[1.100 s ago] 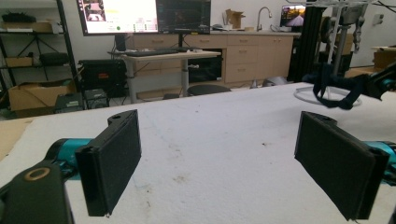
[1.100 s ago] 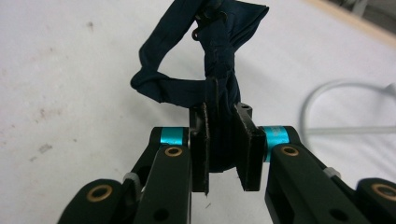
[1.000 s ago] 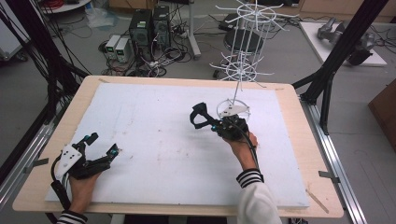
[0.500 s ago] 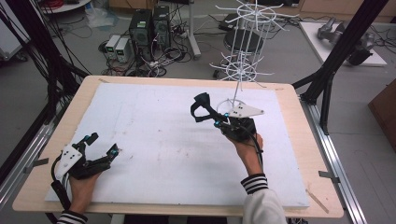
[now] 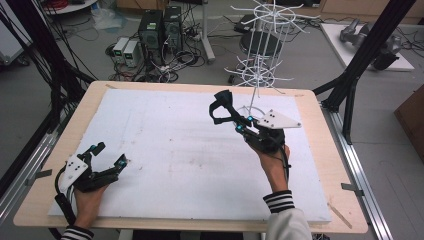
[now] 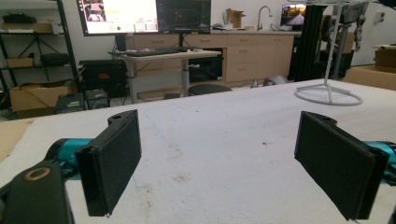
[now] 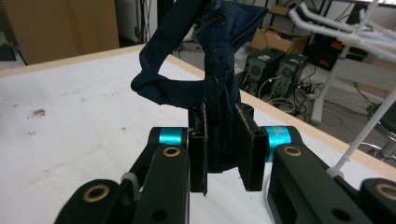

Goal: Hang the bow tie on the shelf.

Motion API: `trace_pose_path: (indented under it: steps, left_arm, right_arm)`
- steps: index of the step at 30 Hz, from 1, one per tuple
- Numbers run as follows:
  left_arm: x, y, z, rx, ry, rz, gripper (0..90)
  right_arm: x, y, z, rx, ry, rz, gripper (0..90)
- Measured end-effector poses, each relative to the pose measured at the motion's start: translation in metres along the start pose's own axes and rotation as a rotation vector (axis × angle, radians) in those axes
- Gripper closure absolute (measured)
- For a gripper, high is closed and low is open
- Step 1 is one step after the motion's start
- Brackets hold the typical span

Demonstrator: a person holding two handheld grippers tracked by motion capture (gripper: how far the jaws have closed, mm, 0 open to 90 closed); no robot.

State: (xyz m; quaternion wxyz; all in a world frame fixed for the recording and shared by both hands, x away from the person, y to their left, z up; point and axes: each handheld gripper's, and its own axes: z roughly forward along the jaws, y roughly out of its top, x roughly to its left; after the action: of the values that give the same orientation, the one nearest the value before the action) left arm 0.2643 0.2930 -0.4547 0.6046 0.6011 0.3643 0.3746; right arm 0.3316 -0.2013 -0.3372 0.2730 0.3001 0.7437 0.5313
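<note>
High view: the right claw (image 5: 231, 119) is raised above the white surface (image 5: 165, 150), gripping a dark blue cloth item (image 5: 221, 106) that looks like a small garment or strap, just in front of the white wire rack (image 5: 260, 60) standing at the far edge; the left claw (image 5: 107, 157) rests low near the near-left corner, well apart from the work. Left gripper view: the left claw (image 6: 219, 158) stands wide open with nothing between its pads, the bare surface (image 6: 219, 135) ahead and the ring base of the rack (image 6: 328, 95) farther off to the right. Right gripper view: the right claw (image 7: 225, 149) is closed on a narrow fold of the cloth item (image 7: 205, 79), the rest rising above the pads in a loose loop, with white prongs of the rack (image 7: 345, 32) to the upper right. Judged risks: the pinch holds only a thin fold, so the fabric may slip out if it drags against a prong; the floppy loop may close or twist and miss the prong; a push on the light rack could tip or shift it, as the idle left claw is not steadying its base.
</note>
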Motion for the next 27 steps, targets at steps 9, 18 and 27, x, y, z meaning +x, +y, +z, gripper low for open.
trace_pose_path:
  steps: [9, 18, 27]
  left_arm:
    - [0.000, 0.000, 0.000, -0.002, 0.000, -0.001, 15.0]
    - [0.000, 0.000, 0.000, -0.001, 0.000, -0.001, 15.0]
    - [0.000, 0.000, 0.000, 0.000, 0.000, -0.001, 15.0]
  right_arm:
    - [0.001, 0.010, -0.023, -0.073, -0.044, -0.007, 76.4]
    - [-0.010, 0.016, -0.045, -0.126, -0.113, 0.002, 76.3]
    - [-0.023, 0.012, -0.056, -0.128, -0.218, 0.022, 76.3]
